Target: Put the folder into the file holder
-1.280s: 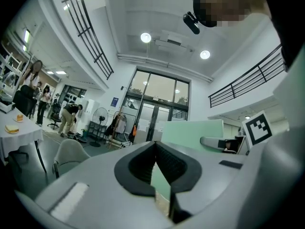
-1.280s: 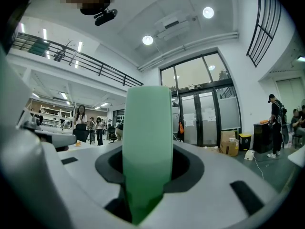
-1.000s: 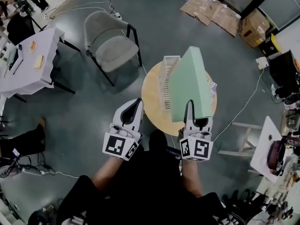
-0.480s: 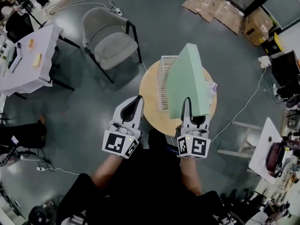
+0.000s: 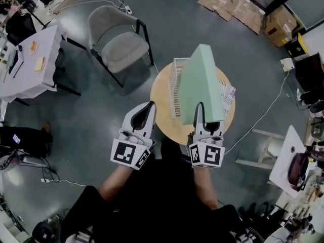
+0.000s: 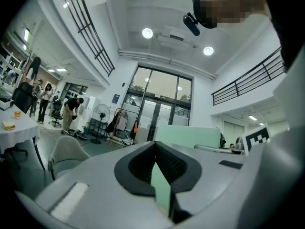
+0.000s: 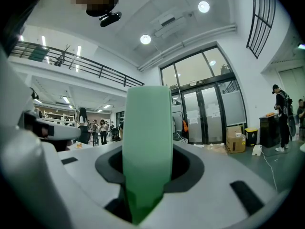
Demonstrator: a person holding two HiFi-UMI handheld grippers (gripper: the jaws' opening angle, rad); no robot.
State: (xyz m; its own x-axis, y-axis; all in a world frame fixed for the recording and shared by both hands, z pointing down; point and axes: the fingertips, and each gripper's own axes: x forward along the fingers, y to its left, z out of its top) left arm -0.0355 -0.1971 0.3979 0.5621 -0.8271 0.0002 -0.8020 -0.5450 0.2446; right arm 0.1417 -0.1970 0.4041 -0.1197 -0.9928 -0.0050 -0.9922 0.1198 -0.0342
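Observation:
A light green folder (image 5: 202, 85) stands on edge above the round wooden table (image 5: 169, 128), and my right gripper (image 5: 202, 109) is shut on its near lower edge. In the right gripper view the folder (image 7: 147, 137) rises straight up from between the jaws. A white wire file holder (image 5: 177, 87) stands on the table, directly left of the folder and alongside it. My left gripper (image 5: 148, 108) hovers off the table's left edge, jaws together and holding nothing. In the left gripper view, the folder (image 6: 188, 135) shows as a green slab beyond the jaws.
A grey chair (image 5: 119, 47) stands behind and left of the table. Printed papers (image 5: 226, 92) lie on the table under the folder's right side. A white table (image 5: 33, 72) is at far left, a white stand (image 5: 263, 148) at right, and flattened cardboard (image 5: 228, 4) on the floor behind.
The right gripper and the folder have shifted slightly left, closer to the file holder. The left gripper has hardly moved.

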